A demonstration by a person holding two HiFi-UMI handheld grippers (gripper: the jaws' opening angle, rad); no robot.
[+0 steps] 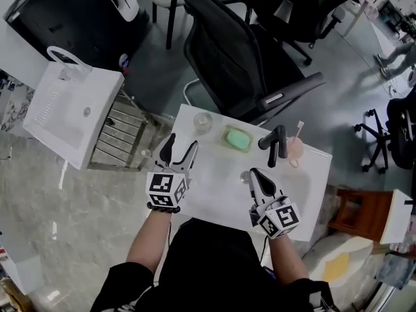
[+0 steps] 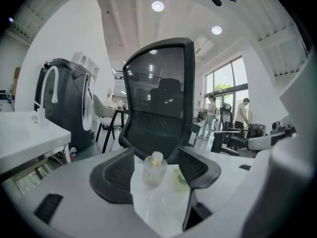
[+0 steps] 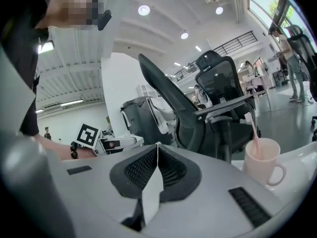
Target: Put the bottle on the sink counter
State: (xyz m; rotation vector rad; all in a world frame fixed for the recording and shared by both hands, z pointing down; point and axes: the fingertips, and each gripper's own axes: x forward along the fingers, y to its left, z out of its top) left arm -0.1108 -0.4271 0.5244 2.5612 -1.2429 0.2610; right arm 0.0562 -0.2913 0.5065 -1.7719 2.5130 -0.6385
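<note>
A small clear bottle (image 1: 203,122) with a pale cap stands upright near the far left corner of the white sink counter (image 1: 214,194). My left gripper (image 1: 182,143) is just short of it, open. In the left gripper view the bottle (image 2: 153,170) shows between the two dark pads (image 2: 111,175), a little ahead of them, and neither pad touches it. My right gripper (image 1: 255,174) hovers over the counter's middle right, shut with nothing in it. In the right gripper view its jaws (image 3: 157,155) meet at the tips.
A green soap dish (image 1: 237,139), a black faucet (image 1: 276,145) and a pink cup (image 1: 294,150) with a toothbrush stand along the counter's far edge. A black office chair (image 1: 234,51) is right behind the counter. A second white sink unit (image 1: 71,109) sits to the left.
</note>
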